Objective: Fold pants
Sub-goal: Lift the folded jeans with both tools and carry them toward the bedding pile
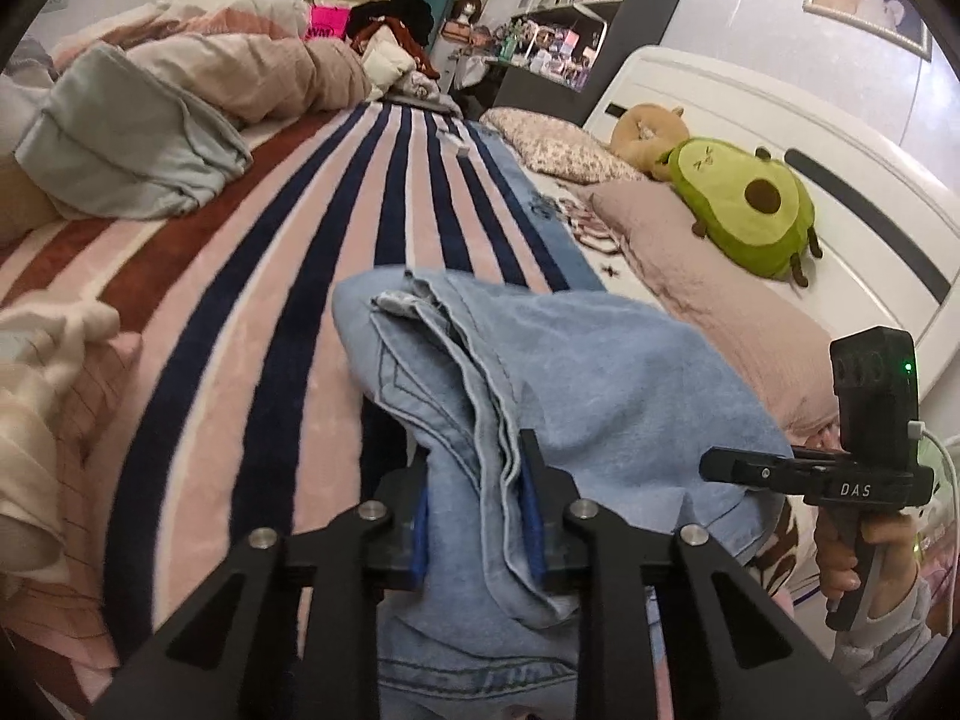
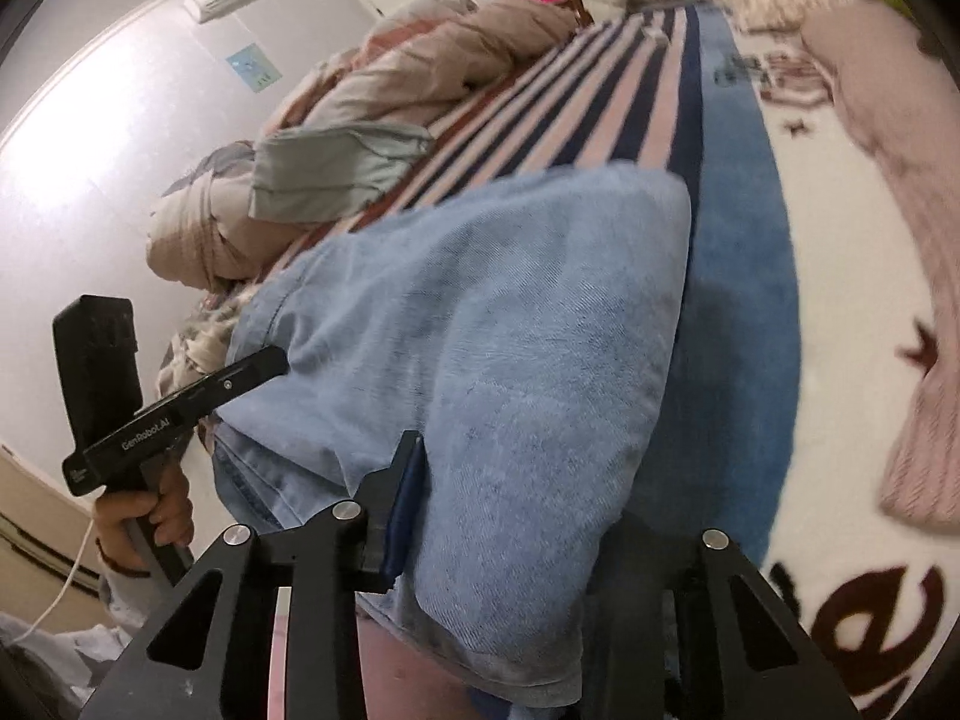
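Note:
Light blue denim pants (image 1: 576,372) are lifted off the striped bed between both grippers. My left gripper (image 1: 480,510) is shut on a bunched, layered edge of the pants, which hang down over the fingers. My right gripper (image 2: 510,516) is shut on another part of the pants (image 2: 480,312); its right finger is hidden under the denim. The right gripper also shows in the left wrist view (image 1: 750,471) at the pants' right edge, and the left gripper shows in the right wrist view (image 2: 252,369) at their left edge.
A striped pink, navy and maroon blanket (image 1: 288,276) covers the bed. A crumpled duvet and a grey-green garment (image 1: 126,138) lie at the far left. Pink pillows (image 1: 720,312) and an avocado plush (image 1: 744,204) lie at the white headboard. Shelves stand beyond.

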{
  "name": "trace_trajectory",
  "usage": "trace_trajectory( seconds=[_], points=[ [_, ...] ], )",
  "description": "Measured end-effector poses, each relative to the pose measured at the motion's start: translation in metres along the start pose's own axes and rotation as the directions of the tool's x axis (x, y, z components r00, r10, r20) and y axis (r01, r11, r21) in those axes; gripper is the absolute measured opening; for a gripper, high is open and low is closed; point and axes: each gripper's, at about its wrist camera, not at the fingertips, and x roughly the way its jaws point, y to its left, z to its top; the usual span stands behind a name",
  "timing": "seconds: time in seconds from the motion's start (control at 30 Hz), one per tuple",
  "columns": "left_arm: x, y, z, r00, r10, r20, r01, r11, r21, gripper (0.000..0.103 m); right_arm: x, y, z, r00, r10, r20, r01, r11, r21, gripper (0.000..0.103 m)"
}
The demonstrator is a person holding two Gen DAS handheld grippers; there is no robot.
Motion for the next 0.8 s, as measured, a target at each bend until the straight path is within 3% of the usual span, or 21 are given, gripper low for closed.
trace_trajectory(
  seconds=[0.4, 0.8],
  points=[
    [-0.075, 0.003, 0.023, 0.991, 0.016, 0.132, -0.02, 0.999, 0.028, 0.021, -0.028, 0.066, 0.023, 0.997, 0.024, 0.068, -0.018, 0.996, -0.086, 0.029],
    [-0.14, 0.057, 0.029, 0.967, 0.112, 0.229, -0.114, 0.993, -0.004, 0.02, 0.011, 0.142, 0.048, 0.994, 0.101, 0.046, -0.09, 0.977, -0.192, 0.029]
  ],
)
